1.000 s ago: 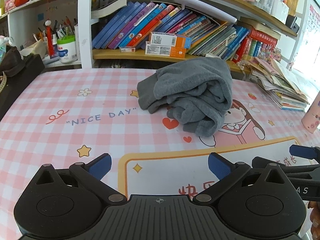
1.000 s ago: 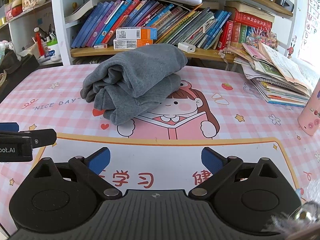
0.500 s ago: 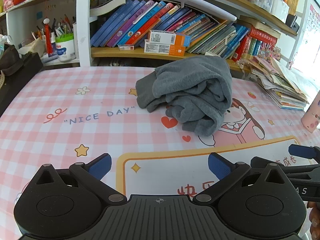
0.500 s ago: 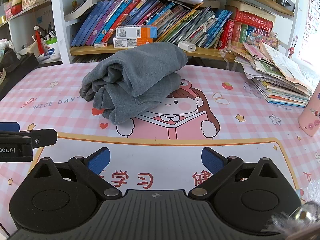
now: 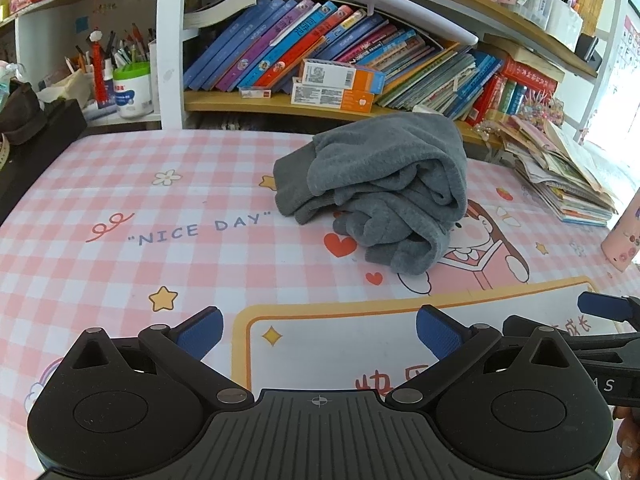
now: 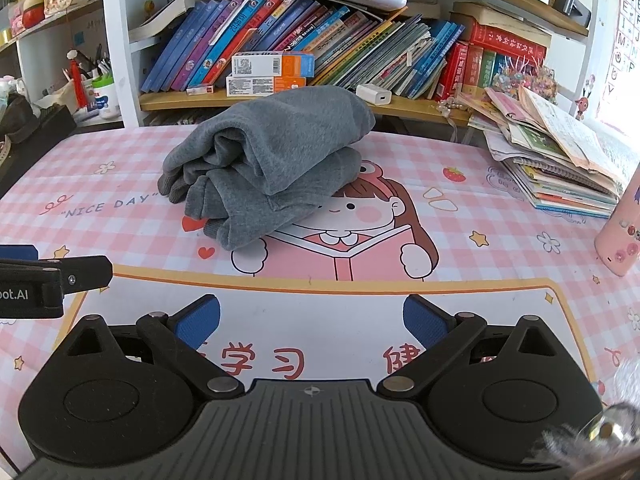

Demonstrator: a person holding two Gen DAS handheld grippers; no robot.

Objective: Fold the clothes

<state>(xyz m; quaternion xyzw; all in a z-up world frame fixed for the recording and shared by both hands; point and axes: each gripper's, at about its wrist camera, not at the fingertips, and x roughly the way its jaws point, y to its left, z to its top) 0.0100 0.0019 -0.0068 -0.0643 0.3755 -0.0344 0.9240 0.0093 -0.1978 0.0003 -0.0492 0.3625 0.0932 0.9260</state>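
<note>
Both grippers (image 5: pixel 320 334) (image 6: pixel 312 322) closer (garment (image 6: pixel 268 160) untouched)

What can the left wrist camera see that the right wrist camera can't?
Only the left wrist view shows the yellow star printed near its own blue fingers. Only the right wrist view shows the white charger on the shelf and the strawberry print. Both show the grey garment bunched on the pink checked tablecloth, the books and the pink bottle.

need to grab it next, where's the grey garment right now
The grey garment lies bunched mid-table, ahead of both open grippers, just right of the "NICE DAY" print and in front of the bookshelf.
</note>
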